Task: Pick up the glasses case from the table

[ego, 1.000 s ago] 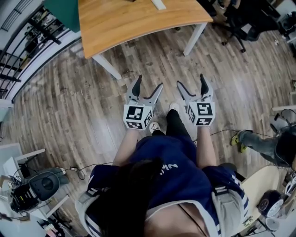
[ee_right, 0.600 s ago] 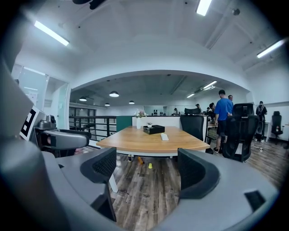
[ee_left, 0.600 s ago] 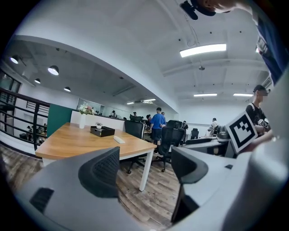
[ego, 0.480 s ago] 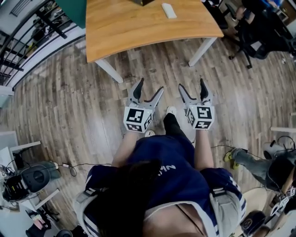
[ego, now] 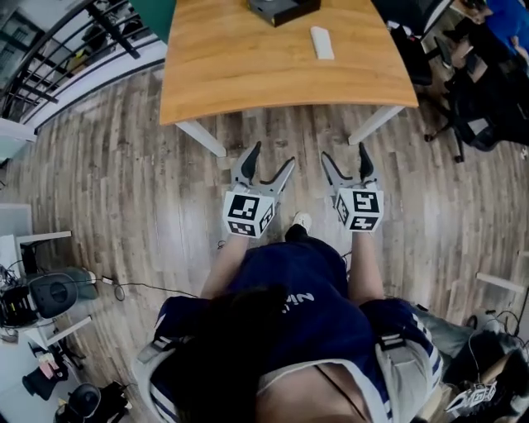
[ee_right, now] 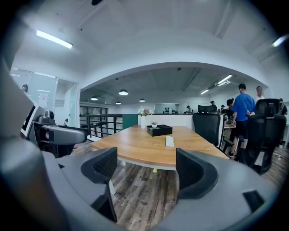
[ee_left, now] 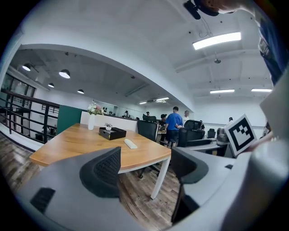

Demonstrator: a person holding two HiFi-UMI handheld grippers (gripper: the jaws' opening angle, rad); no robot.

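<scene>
Your left gripper holds its fingers wide and empty; your right gripper fingers are closing on nothing. The glasses case lies well ahead on the table.

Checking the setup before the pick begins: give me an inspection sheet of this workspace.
Surface: wooden table, mostly bare, ahead of both grippers.
Job's things: white glasses case lying flat on the table, untouched.
Clutter: black box near the far edge; vase of flowers at the far end.
Grippers: left gripper open and empty; right gripper jaws closing, nothing between them; both over the floor, short of the table.
Cables: thin cable on the floor at the person's left.
Surroundings: wood floor, office chairs at the right, railing at the left, people standing in the background.
</scene>
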